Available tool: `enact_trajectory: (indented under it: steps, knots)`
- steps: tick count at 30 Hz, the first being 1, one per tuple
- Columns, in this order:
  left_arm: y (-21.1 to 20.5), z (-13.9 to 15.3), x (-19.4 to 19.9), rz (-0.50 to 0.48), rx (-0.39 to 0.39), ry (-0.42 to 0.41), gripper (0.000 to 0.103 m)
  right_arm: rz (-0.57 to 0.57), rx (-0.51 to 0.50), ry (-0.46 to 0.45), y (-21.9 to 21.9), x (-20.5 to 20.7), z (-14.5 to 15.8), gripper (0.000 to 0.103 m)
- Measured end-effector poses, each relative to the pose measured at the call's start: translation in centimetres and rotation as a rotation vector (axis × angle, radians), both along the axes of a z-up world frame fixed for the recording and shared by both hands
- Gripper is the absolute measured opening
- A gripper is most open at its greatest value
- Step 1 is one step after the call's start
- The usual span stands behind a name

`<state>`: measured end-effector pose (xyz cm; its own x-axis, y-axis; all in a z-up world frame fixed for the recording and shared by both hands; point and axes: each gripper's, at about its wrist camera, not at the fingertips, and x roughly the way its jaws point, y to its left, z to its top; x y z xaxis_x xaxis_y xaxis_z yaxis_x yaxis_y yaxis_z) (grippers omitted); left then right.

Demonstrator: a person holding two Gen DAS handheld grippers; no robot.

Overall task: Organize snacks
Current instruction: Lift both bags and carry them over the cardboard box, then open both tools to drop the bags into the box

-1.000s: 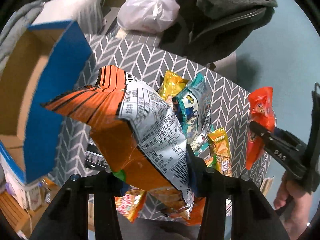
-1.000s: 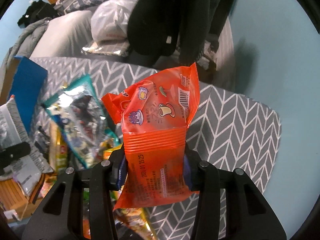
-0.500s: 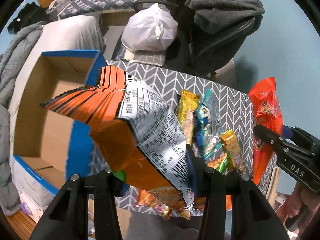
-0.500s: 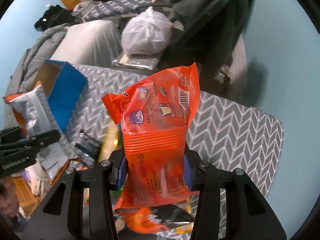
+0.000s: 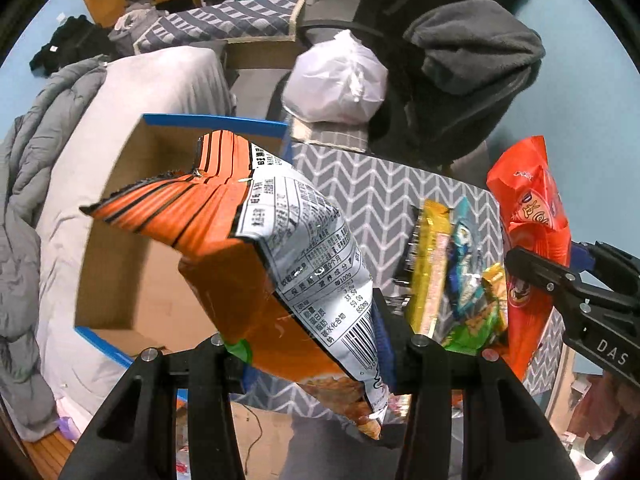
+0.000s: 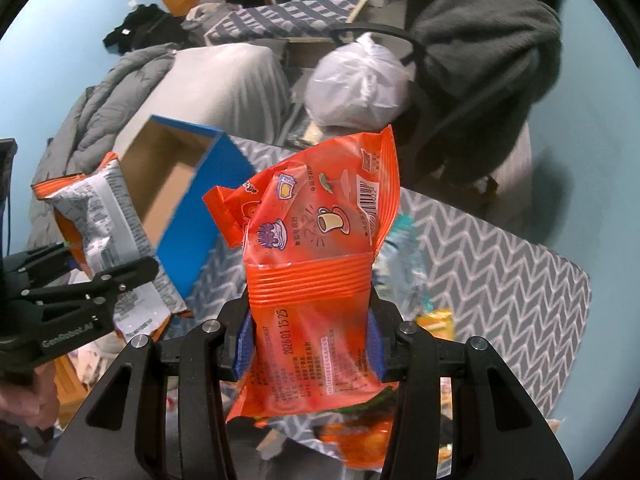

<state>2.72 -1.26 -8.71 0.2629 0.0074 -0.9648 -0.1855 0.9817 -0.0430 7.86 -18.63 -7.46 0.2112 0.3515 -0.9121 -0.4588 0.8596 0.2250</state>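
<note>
Both grippers have risen since a second ago, and the open cardboard box (image 5: 132, 248) with blue edges now shows its whole bare inside, lower left of the carried bag. It stands at the left end of the chevron-patterned surface (image 5: 372, 196). Right of the box, the left gripper (image 5: 316, 344) is clamped on the orange chip bag (image 5: 256, 240), whose white nutrition panel faces the camera, held in the air over the box's near right corner. Further right, a cluster of loose snack packets (image 5: 452, 276), yellow, teal and green, lies on the surface. At the far right, the right gripper (image 6: 310, 340) squeezes the red snack pouch (image 6: 320, 240) upright between its blue pads (image 6: 376, 344), above the surface.
</note>
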Motion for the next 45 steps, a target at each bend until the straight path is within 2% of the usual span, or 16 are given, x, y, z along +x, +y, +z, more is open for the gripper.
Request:
enact_trajectory:
  steps: [21,30,38,44,45]
  knots:
    - [11.0,-2.3,-1.8,0.075,0.035,0.035,0.047,0.144,0.057,0.053,15.4,0.3,-2.2,0.044]
    - [15.2,-4.5,-2.0,0.088,0.065,0.078,0.047,0.186,0.073,0.116,22.1,0.8,-4.6,0.044]
    - [17.4,-6.6,-1.6,0.064,0.085,0.108,0.047,0.192,0.037,0.173,25.5,1.0,-7.2,0.045]
    - [17.9,-7.2,-1.7,0.049,0.106,0.111,0.048,0.153,0.022,0.199,26.1,1.3,-7.8,0.052]
    - [17.9,-7.3,-1.8,0.049,0.111,0.112,0.048,0.151,0.019,0.199,26.1,1.3,-7.8,0.061]
